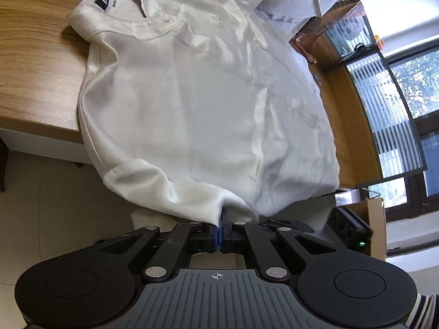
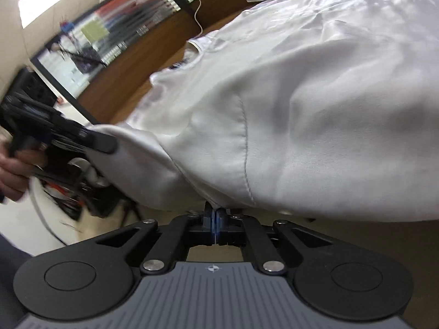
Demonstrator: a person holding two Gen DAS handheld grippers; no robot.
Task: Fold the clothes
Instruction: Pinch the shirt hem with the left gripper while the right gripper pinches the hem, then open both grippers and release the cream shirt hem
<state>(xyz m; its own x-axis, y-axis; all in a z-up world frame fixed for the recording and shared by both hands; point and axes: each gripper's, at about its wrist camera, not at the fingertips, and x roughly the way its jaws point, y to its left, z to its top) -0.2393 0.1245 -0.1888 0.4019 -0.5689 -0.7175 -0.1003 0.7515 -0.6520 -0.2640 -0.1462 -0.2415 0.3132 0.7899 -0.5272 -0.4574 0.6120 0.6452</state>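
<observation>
A white satin shirt lies spread on the wooden table, its collar and dark label at the far end, its near hem hanging over the table's front edge. My left gripper is shut on that hem near a short sleeve. In the right wrist view the same shirt fills the frame, and my right gripper is shut on its lower edge beside a stitched seam. The left gripper, held by a hand, also shows there, pinching the cloth at the left.
More white cloth is piled at the table's far end. A cardboard box and a black device stand on the floor at the right. Windows with blinds lie beyond. A glass-fronted shelf and cables sit at the left.
</observation>
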